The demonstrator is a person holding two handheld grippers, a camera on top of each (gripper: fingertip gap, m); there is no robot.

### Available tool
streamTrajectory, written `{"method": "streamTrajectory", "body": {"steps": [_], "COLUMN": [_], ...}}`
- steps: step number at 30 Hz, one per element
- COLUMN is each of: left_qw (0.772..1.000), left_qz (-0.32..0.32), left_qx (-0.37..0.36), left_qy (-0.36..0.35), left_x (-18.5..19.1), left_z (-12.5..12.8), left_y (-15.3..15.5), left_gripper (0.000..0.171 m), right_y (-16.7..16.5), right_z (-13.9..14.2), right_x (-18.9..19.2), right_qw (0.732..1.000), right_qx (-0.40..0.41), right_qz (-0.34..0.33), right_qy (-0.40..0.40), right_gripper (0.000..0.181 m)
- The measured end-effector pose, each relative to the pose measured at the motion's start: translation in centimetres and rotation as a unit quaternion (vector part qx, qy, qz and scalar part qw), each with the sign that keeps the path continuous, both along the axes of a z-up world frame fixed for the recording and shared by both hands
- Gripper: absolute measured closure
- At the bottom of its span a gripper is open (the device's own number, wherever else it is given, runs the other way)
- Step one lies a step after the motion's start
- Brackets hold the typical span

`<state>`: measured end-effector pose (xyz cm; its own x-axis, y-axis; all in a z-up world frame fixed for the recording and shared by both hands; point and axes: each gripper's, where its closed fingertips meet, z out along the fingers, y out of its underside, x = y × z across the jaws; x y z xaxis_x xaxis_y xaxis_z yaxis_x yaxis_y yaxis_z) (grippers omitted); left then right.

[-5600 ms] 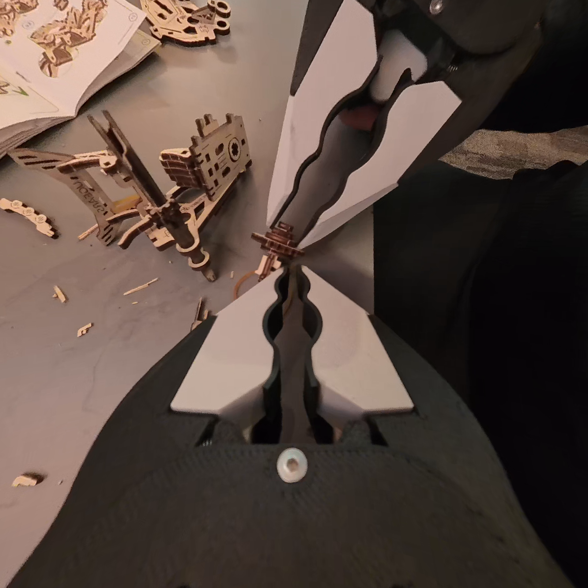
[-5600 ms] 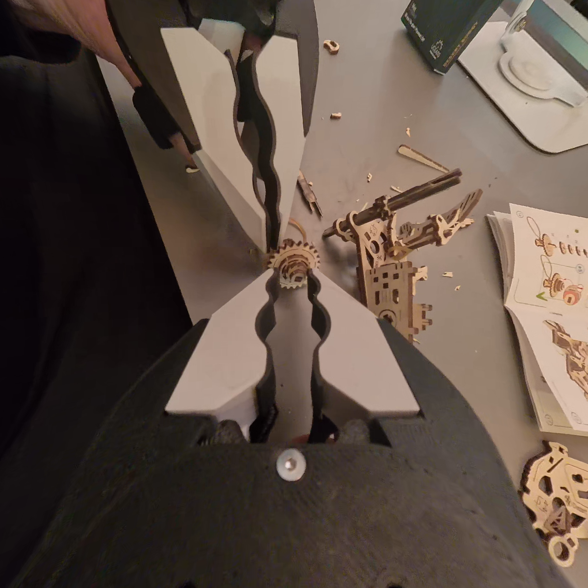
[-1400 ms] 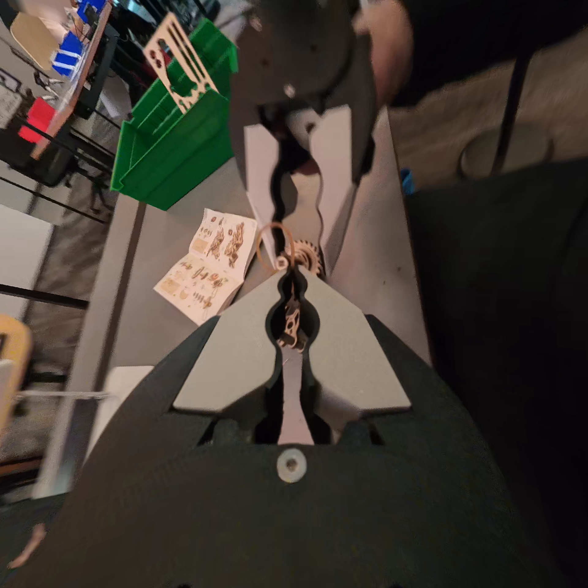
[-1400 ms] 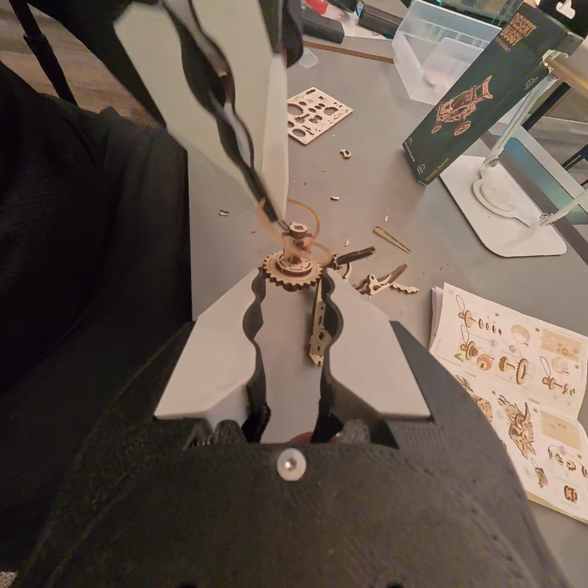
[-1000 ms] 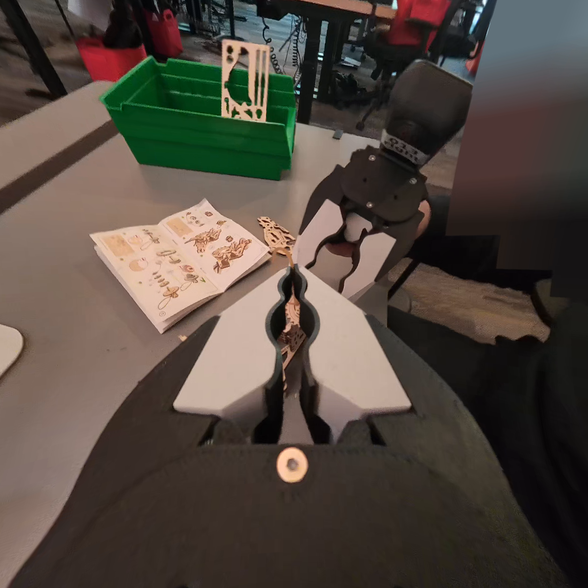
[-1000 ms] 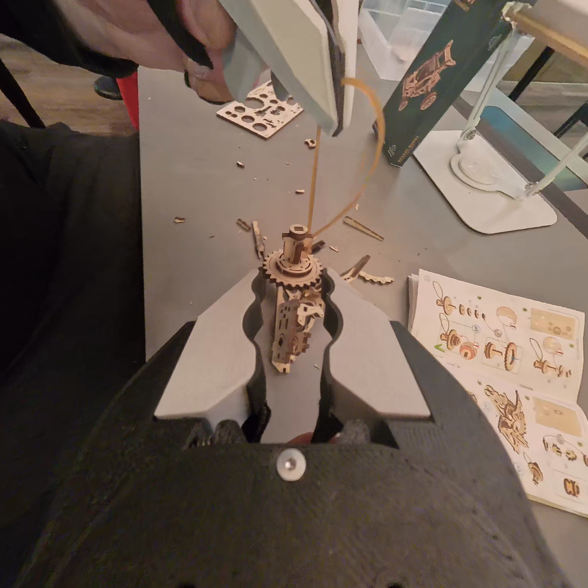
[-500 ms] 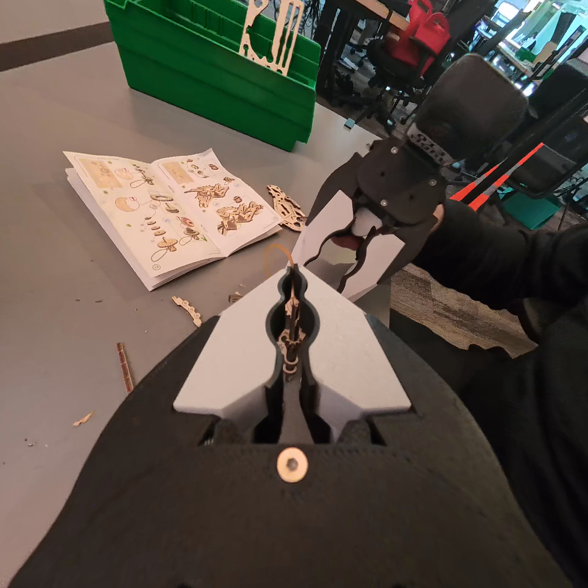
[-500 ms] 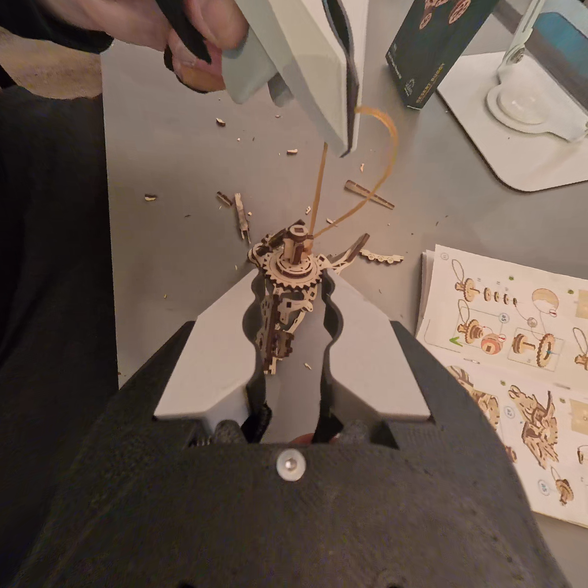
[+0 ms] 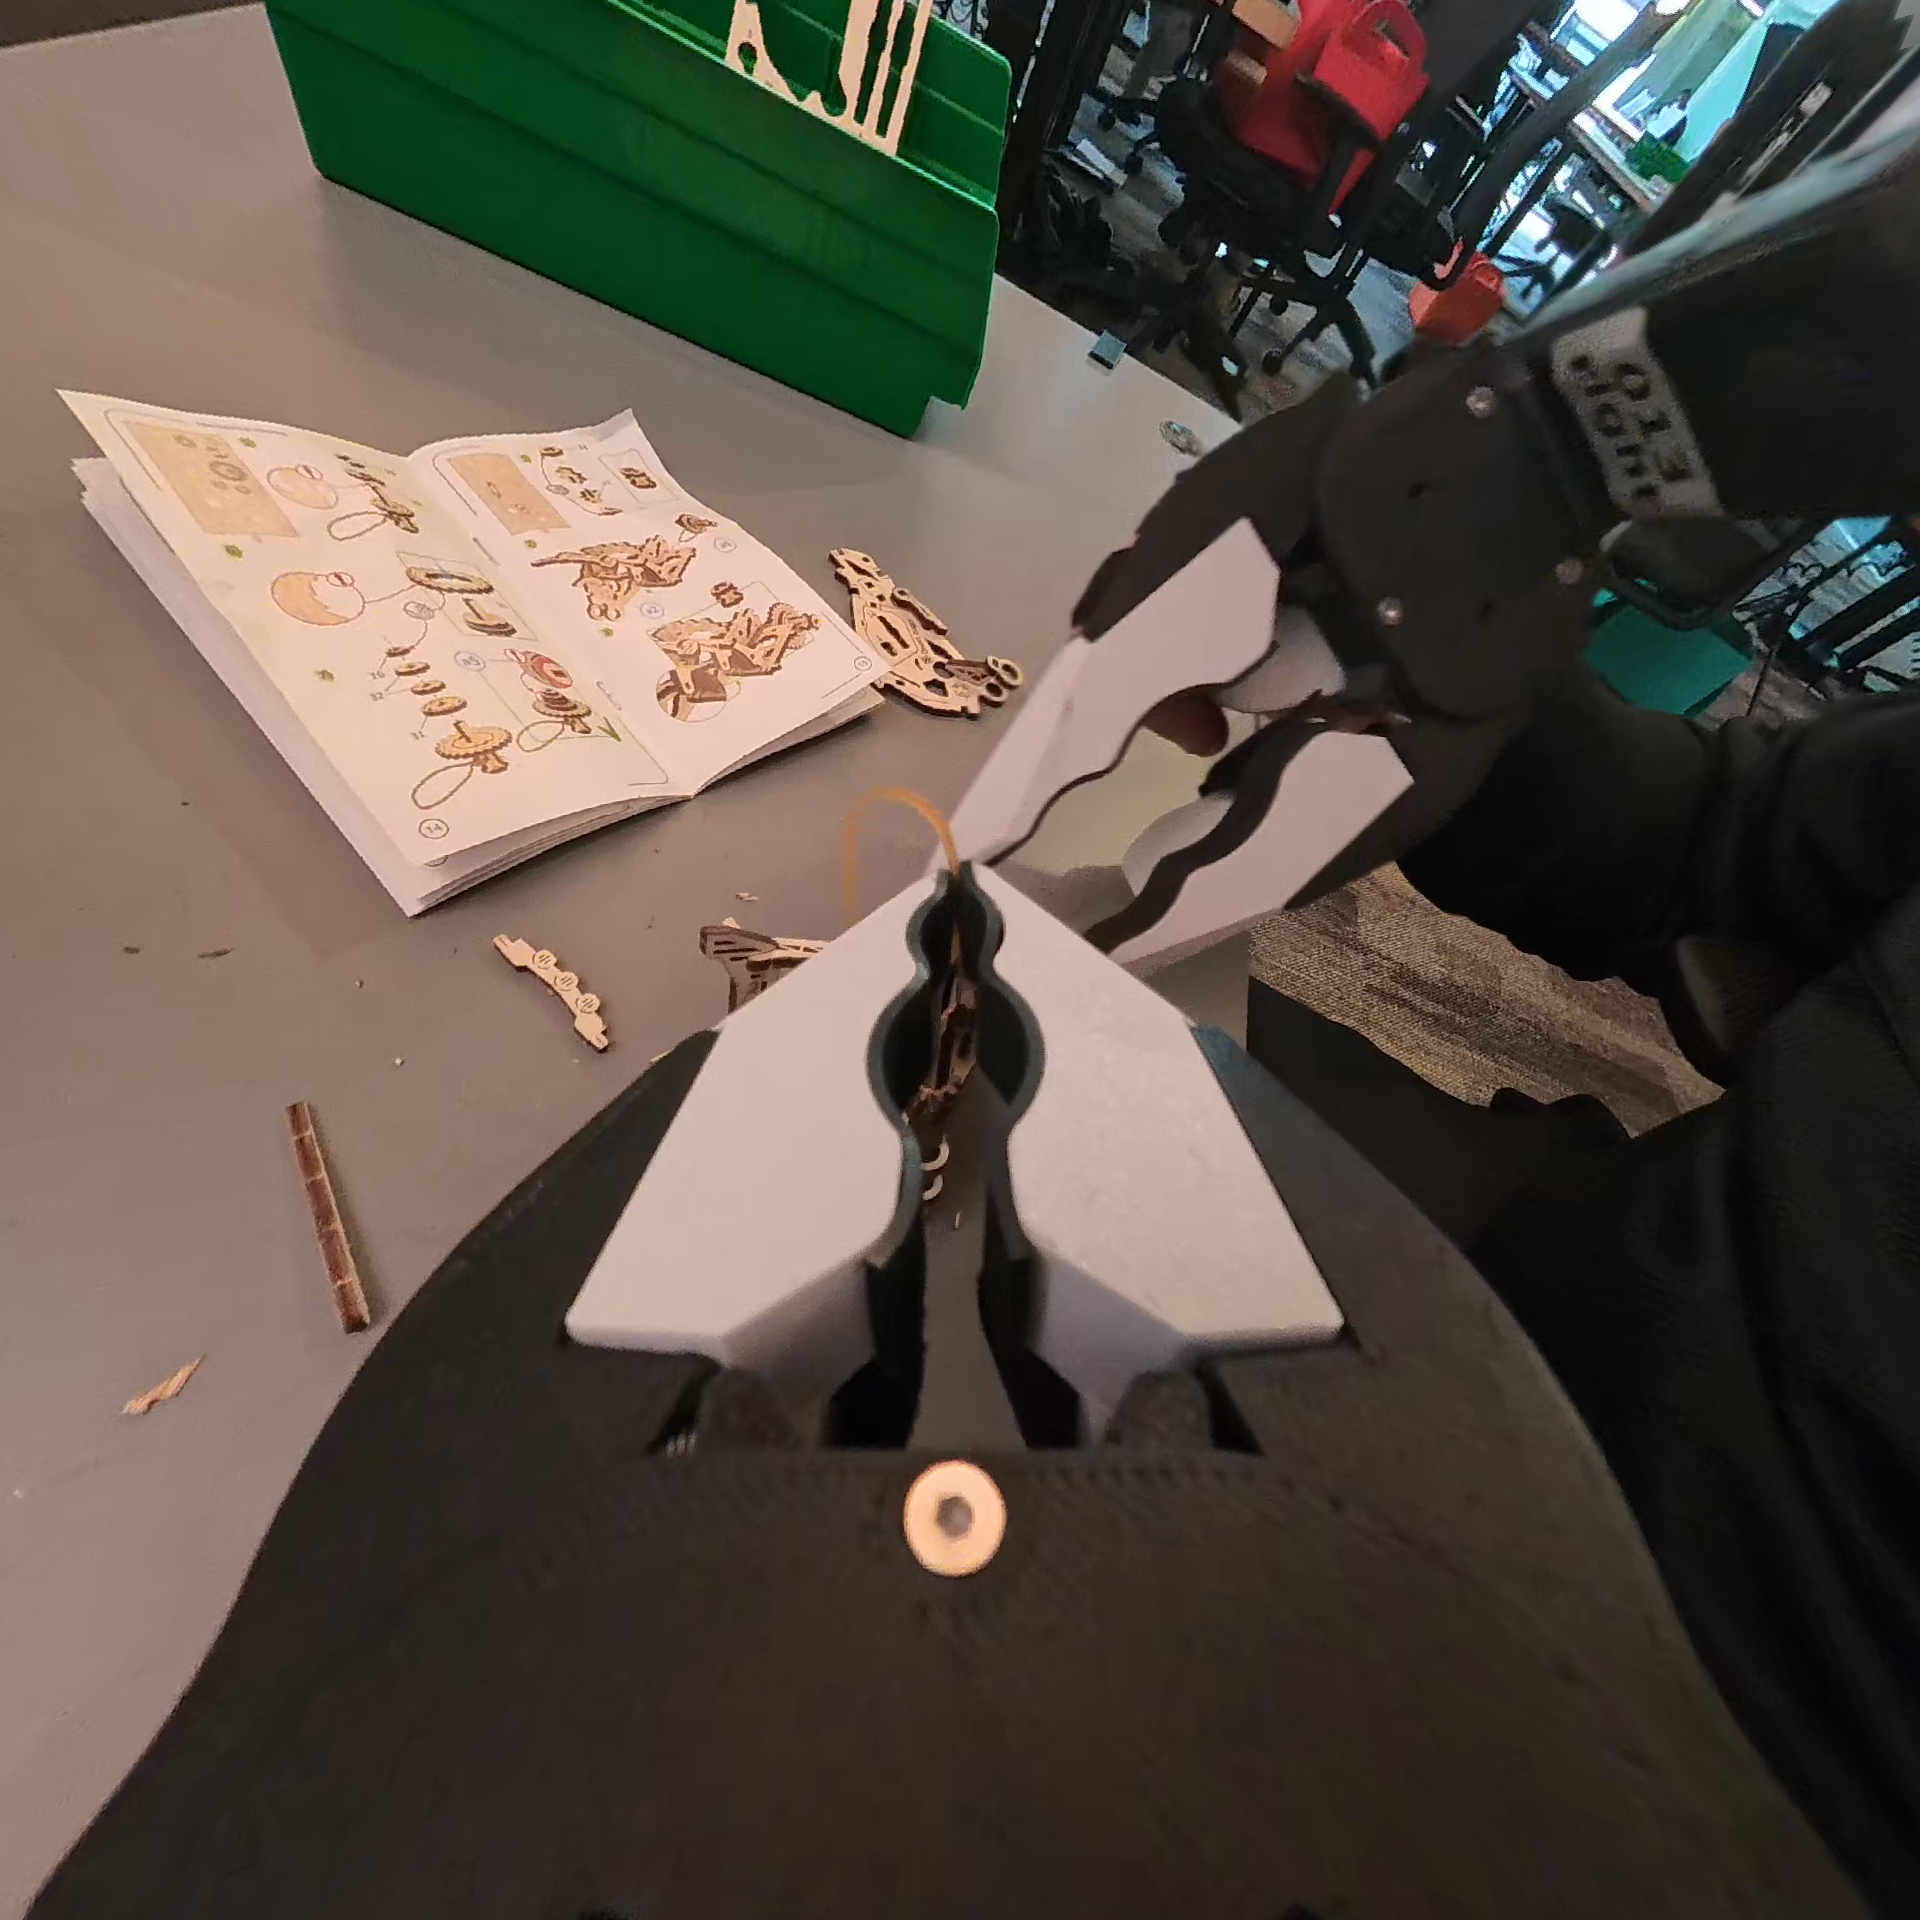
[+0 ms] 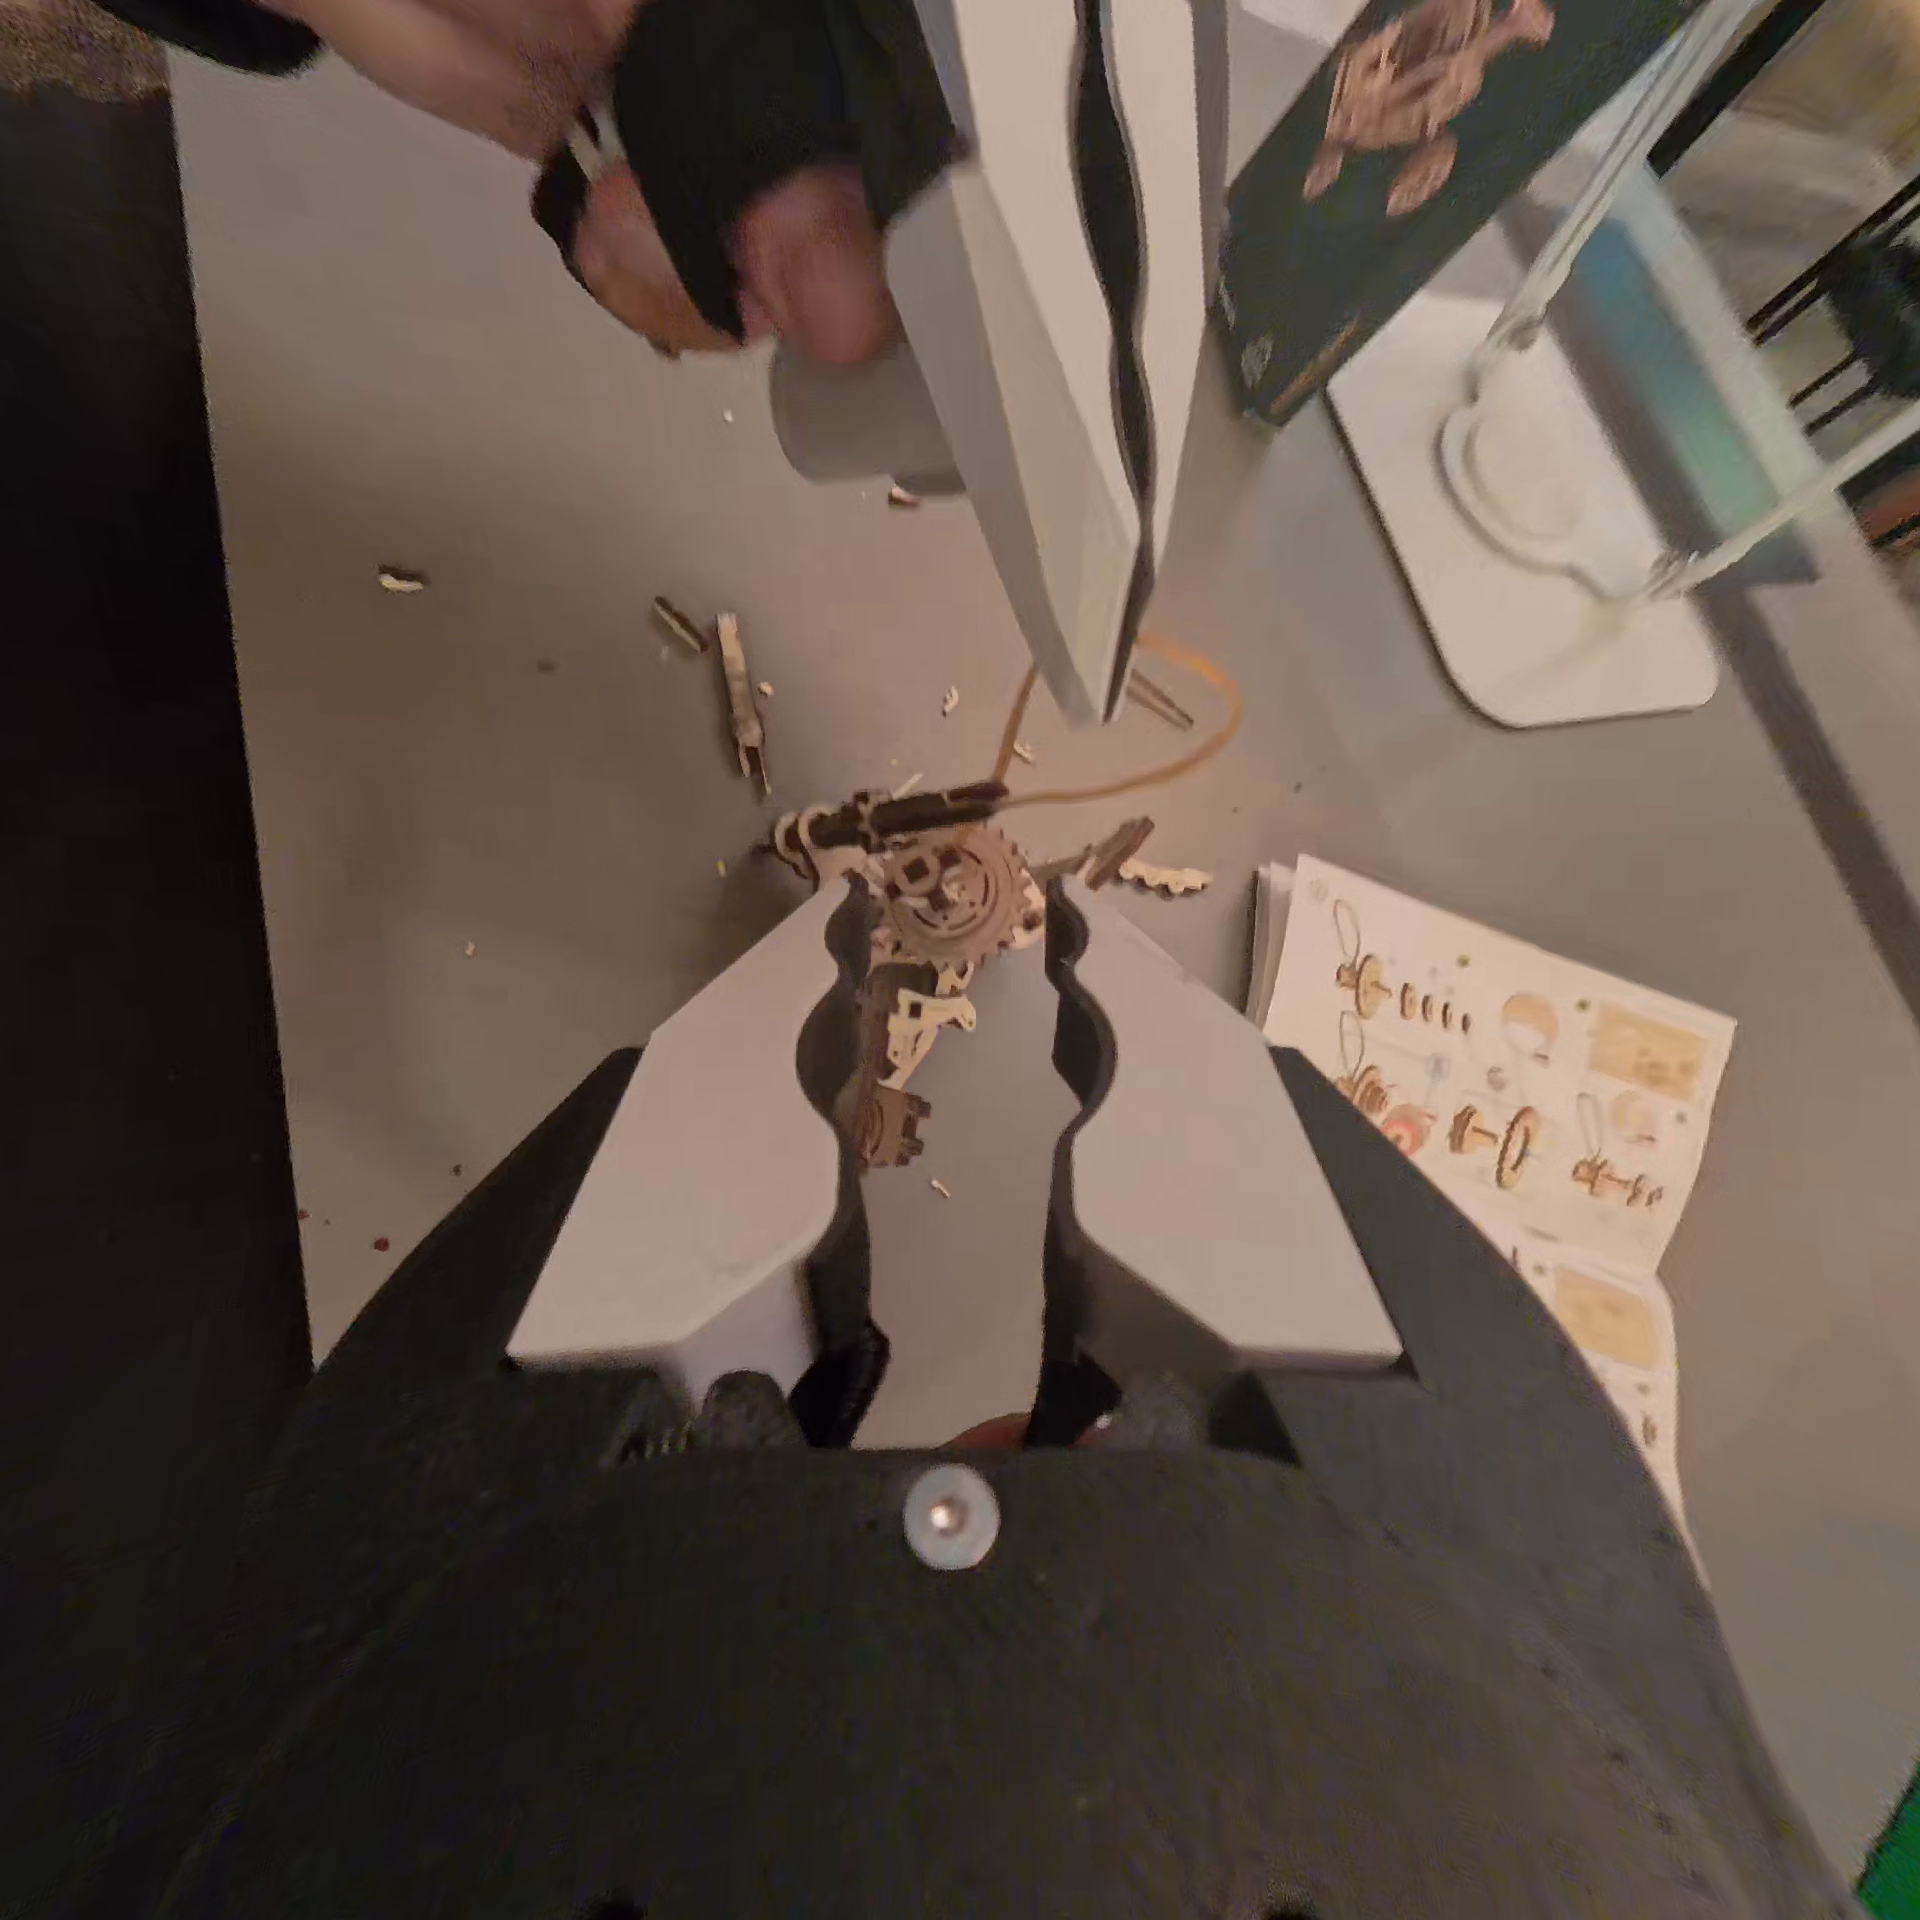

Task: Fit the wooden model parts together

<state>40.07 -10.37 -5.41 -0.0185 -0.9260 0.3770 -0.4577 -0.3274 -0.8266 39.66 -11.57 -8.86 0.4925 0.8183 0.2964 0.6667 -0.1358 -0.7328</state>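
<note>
Amber rubber band (image 10: 1195, 753) is pinched in my left gripper (image 10: 1107, 707), jaws pressed together on it, looping down to the wooden gear assembly (image 10: 940, 904) my right gripper (image 10: 945, 914) clamps at its tips. I'd keep the band taut and hold the gear dead steady while hooking it. The grey table (image 9: 156, 1039) has wood scraps and an open instruction booklet (image 9: 457, 634), a green bin (image 9: 644, 197) and office chairs behind.
</note>
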Motion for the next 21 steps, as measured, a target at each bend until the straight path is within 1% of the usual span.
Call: {"method": "streamTrajectory", "body": {"steps": [2,4,7,9,11,14,16,21], "left_qw": [1.000,1.000,1.000,1.000,1.000,1.000,1.000,0.999], "left_qz": [0.000,-0.002,-0.002,-0.003,-0.005,-0.011,-0.015,-0.021], "left_qx": [-0.001,-0.004,-0.004,-0.004,-0.007,-0.012,-0.019,-0.035], "left_qy": [-0.001,-0.004,-0.003,-0.004,-0.005,-0.006,-0.007,-0.013], "left_x": [0.0,0.1,0.1,0.0,-0.1,-0.2,-0.3,-0.6], "left_z": [0.1,0.2,0.1,0.1,0.1,0.2,0.3,0.2], "left_y": [0.0,-0.1,-0.2,-0.2,-0.2,-0.3,-0.3,-0.6], "left_gripper": [0.171,0.171,0.171,0.171,0.171,0.171,0.171,0.171], "right_y": [-0.1,-0.1,-0.1,0.1,0.1,0.0,-0.3,-0.7], "right_z": [0.1,-0.6,-1.1,-1.0,-0.9,-0.8,-0.6,-0.9], "right_x": [-0.1,-0.4,-0.8,-0.9,-1.1,-0.8,-0.8,-0.9], "right_qw": [1.000,0.999,0.999,0.998,0.999,1.000,1.000,0.994], "right_qx": [0.022,0.025,0.031,0.045,0.039,0.016,-0.020,-0.098], "right_qz": [-0.002,-0.001,-0.004,-0.012,-0.013,-0.014,-0.007,0.013], "right_qy": [-0.019,-0.031,-0.032,-0.035,-0.024,-0.011,0.018,0.055], "right_gripper": [0.155,0.156,0.158,0.168,0.169,0.170,0.170,0.171]}}
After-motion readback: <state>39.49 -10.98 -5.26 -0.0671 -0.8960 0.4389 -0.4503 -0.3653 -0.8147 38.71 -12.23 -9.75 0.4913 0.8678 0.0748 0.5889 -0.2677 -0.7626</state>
